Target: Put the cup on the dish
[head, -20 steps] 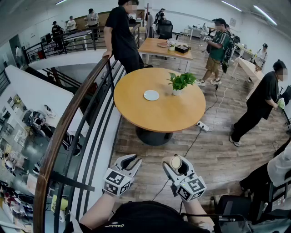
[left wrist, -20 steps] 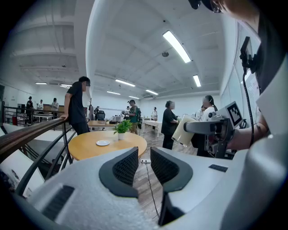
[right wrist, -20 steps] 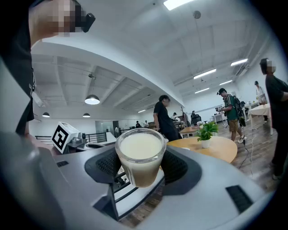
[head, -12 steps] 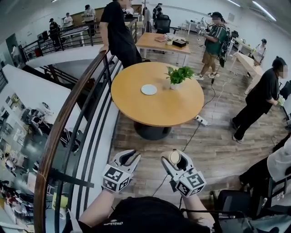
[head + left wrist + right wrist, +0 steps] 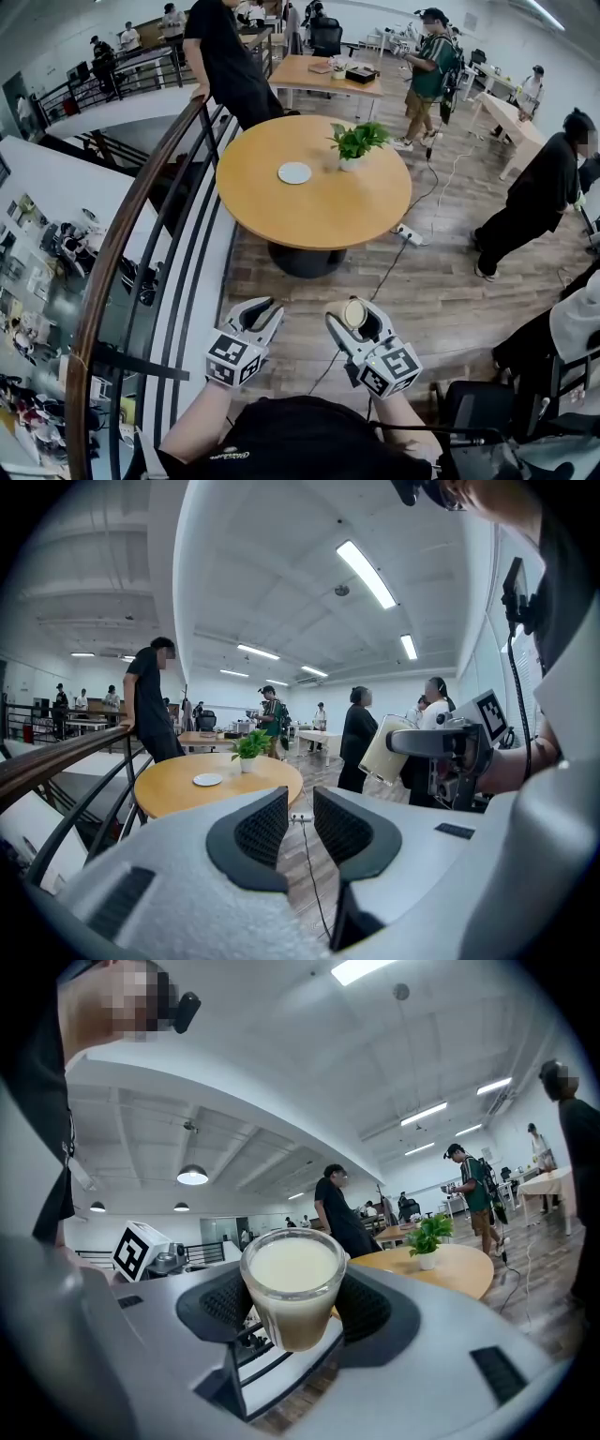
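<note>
Clear cup [image 5: 291,1279] of creamy liquid gripped upright by right tongs [image 5: 356,323], likely against spills; round white dish [image 5: 294,172] well apart; left tongs [image 5: 265,311] ajar, empty.

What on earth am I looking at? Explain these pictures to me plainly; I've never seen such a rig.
No robot here: a person holds a grey two-jaw hand-held gripper in each hand. The head view looks down from a camera on the person's head; the other two views come from cameras riding on the grippers, looking along their jaws. The right hand-held gripper is clamped on a clear cup of pale creamy liquid. The left hand-held gripper is empty, jaws slightly apart. Ahead stands a round wooden table bearing a small white dish and a green potted plant. The cup is not yet on the dish.
</note>
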{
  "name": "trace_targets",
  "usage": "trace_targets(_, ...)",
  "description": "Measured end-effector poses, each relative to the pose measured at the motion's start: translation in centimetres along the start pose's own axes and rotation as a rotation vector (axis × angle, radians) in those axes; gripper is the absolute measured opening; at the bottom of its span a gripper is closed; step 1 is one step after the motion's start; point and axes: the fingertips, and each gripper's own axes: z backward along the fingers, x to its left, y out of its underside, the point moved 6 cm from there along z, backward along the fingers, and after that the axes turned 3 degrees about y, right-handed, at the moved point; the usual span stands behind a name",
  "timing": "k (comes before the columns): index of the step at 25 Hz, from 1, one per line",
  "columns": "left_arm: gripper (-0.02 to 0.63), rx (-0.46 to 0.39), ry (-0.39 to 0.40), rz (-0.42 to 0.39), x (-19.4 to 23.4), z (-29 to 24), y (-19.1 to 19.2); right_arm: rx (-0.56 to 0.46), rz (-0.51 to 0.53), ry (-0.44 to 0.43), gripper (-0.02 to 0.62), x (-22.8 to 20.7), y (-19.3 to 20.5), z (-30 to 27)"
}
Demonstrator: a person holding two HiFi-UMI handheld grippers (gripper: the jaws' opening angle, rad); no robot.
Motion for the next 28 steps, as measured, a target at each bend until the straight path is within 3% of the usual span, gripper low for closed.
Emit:
trace_targets(16, 0.089, 0.017, -0.08, -0.001, -4.1, -5.4, -0.9, 0.011, 0.07, -0.046, 0.258, -7.1, -0.7, 2.4)
trace_targets(28, 0.089, 0.004, -0.095, 0.023, 3.2, -7.8, -1.5, 0.048, 0.115, -0.051, 0.258, -8.6, -1.1, -5.2)
